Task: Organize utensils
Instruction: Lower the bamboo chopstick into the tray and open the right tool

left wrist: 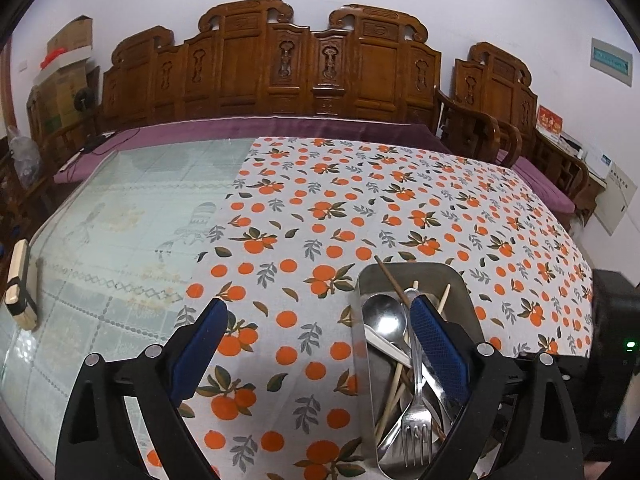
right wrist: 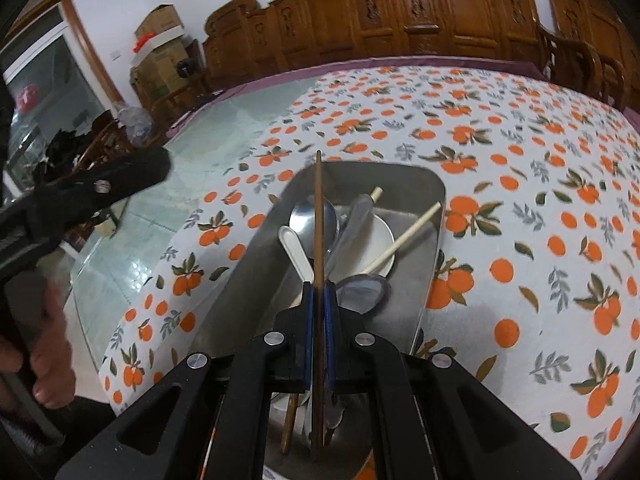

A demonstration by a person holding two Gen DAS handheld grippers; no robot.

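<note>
Centrally, a shallow steel tray (right wrist: 416,184) with rounded corners sits on a counter (left wrist: 120,208) partly covered by a white cloth printed with oranges and leaves (left wrist: 304,208). The tray holds a jumble of utensils: a metal spoon (left wrist: 383,314), a fork (left wrist: 418,436), a white plastic spoon (right wrist: 294,250), pale wooden chopsticks (right wrist: 404,240) and a small white dish (right wrist: 376,248).

A dark brown chopstick (right wrist: 318,216) is thin, straight and long. Seen from the right wrist camera, its long axis runs straight away from the lens, the far tip pointing out over the tray's far rim, while the near end drops below the fingers among the other utensils.

The right gripper (right wrist: 319,300) has its blue-padded fingers closed tight on that dark chopstick, pinching it partway along, directly above the tray.

The left gripper (left wrist: 316,304) has its fingers spread wide and holds nothing; one finger (left wrist: 200,344) hangs over the cloth, the other (left wrist: 438,344) over the tray. In the right wrist view it juts in from the left, held by a bare hand (right wrist: 44,360).
</note>
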